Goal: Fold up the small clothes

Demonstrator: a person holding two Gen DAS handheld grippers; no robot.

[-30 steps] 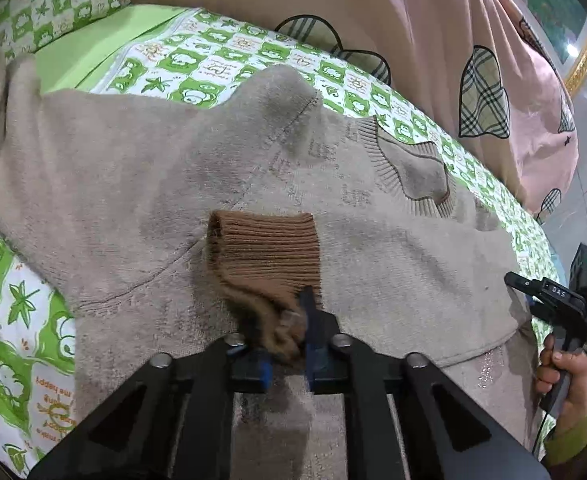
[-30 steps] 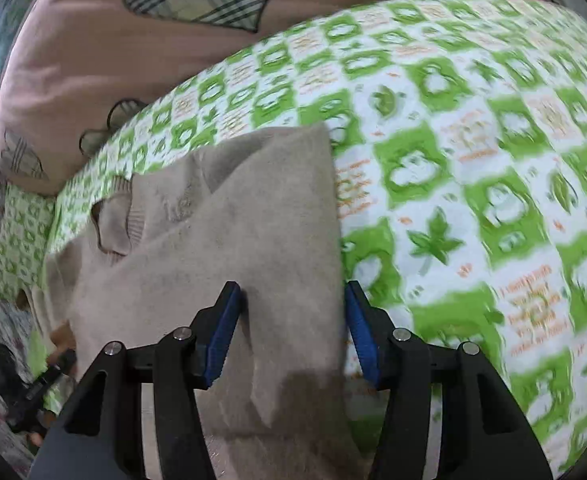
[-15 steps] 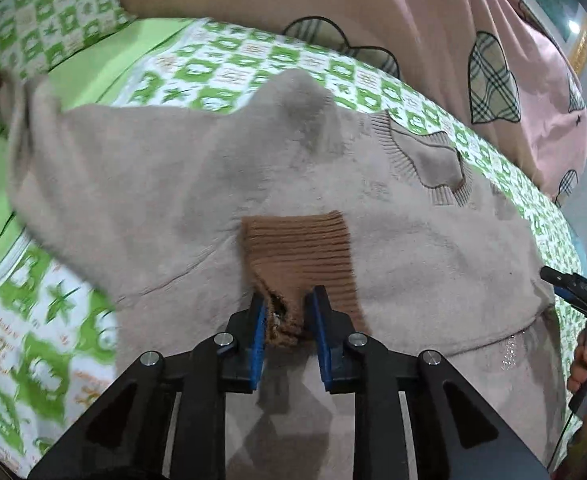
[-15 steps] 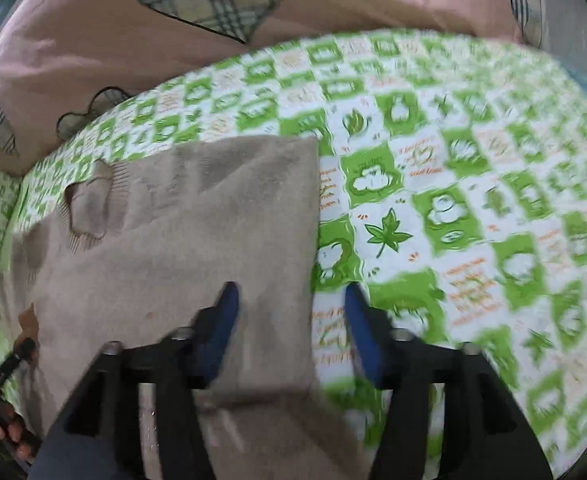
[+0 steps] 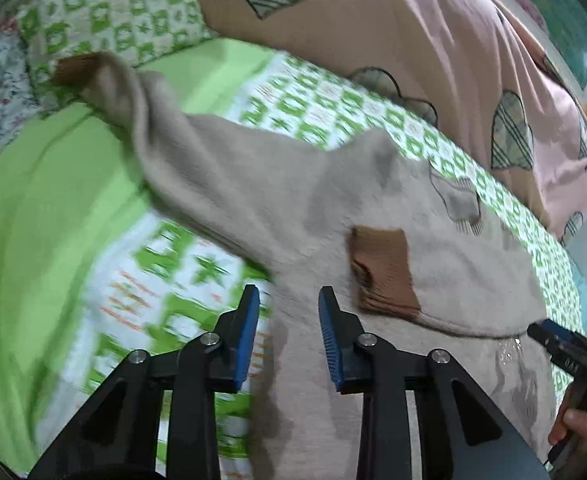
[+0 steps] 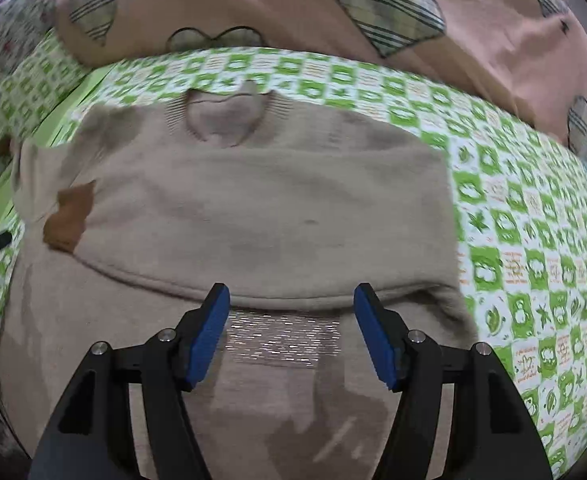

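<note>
Beige knitted sweater [image 6: 253,208] on bed: soft, light, limp; take its unfolded sleeve [image 5: 181,148]. Left tongs [image 5: 289,336] and right tongs [image 6: 291,334] opening, empty.

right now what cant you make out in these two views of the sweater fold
- Sweater hem: right wrist view, cut off behind the right gripper.
- Far sleeve cuff: left wrist view, blurred.
- Bedsheet print: left wrist view, smeared by motion.
- Hand: left wrist view, cut by the edge.
</note>
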